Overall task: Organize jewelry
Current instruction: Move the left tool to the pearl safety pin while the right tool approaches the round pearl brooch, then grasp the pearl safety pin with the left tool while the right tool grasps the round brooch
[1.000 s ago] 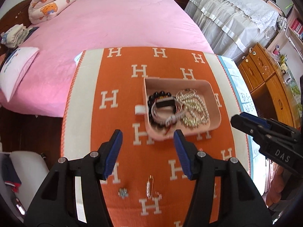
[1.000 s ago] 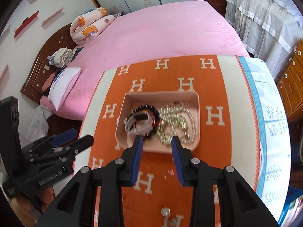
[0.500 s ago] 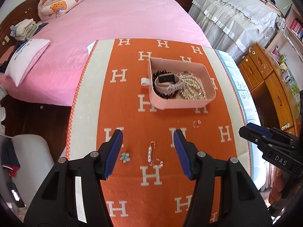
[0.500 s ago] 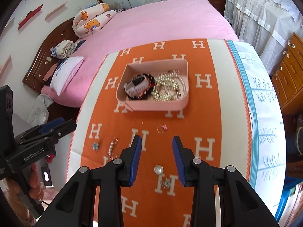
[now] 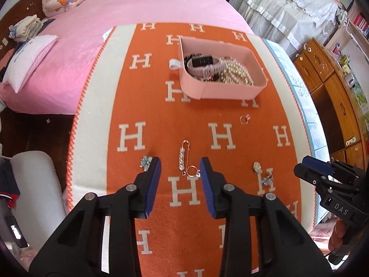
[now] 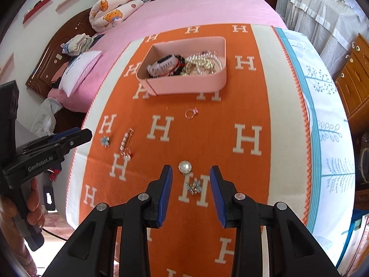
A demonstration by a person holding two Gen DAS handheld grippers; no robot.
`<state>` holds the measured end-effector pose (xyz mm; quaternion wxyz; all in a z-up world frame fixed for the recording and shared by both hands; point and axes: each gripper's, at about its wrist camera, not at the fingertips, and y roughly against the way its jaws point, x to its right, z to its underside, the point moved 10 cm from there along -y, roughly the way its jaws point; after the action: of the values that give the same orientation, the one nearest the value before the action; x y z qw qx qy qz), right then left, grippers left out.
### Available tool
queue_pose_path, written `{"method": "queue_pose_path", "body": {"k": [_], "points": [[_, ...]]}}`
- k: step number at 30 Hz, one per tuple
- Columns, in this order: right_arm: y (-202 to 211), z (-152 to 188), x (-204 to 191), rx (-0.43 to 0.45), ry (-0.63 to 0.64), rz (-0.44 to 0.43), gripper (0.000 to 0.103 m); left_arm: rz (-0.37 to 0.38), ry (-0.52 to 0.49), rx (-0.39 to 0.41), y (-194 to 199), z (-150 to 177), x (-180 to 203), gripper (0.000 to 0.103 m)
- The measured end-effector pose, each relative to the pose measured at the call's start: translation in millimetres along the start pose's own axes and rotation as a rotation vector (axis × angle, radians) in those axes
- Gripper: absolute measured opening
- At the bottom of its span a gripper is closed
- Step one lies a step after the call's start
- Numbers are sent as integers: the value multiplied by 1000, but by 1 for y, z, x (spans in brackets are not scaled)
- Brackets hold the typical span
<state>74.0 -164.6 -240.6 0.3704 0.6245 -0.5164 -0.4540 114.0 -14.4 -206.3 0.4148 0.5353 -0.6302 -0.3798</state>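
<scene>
Grippers [image 5: 180,164] [image 6: 190,173] wide apart, both w/o load

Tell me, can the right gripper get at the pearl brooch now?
Probably yes: the right gripper is open and empty, the pearl brooch lies uncovered just ahead, with only a small blue piece beside it.

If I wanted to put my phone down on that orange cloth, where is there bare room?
Bare cloth lies right of the pink ring toward the cream border, and left of the pink tray. It is crowded near the pearl pin and pearl brooch.
</scene>
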Motion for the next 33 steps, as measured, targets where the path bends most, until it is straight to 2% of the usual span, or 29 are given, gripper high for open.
{"method": "queue_pose_path", "body": {"k": [13, 21, 27, 31, 33], "points": [[-35, 11, 5, -23, -1, -5, 34, 17, -8, -139, -68, 12, 5, 23], [-48, 4, 4, -29, 6, -12, 34, 9, -8, -183, -94, 8, 4, 23], [-59, -2, -1, -35, 38, -3, 34, -6, -18, -180, -101, 0, 7, 22], [-67, -5, -7, -43, 82, 16, 34, -32, -49, -189, -104, -3, 9, 22], [-72, -5, -11, -47, 112, 27, 34, -64, -79, -190, -105, -3, 12, 17]]}}
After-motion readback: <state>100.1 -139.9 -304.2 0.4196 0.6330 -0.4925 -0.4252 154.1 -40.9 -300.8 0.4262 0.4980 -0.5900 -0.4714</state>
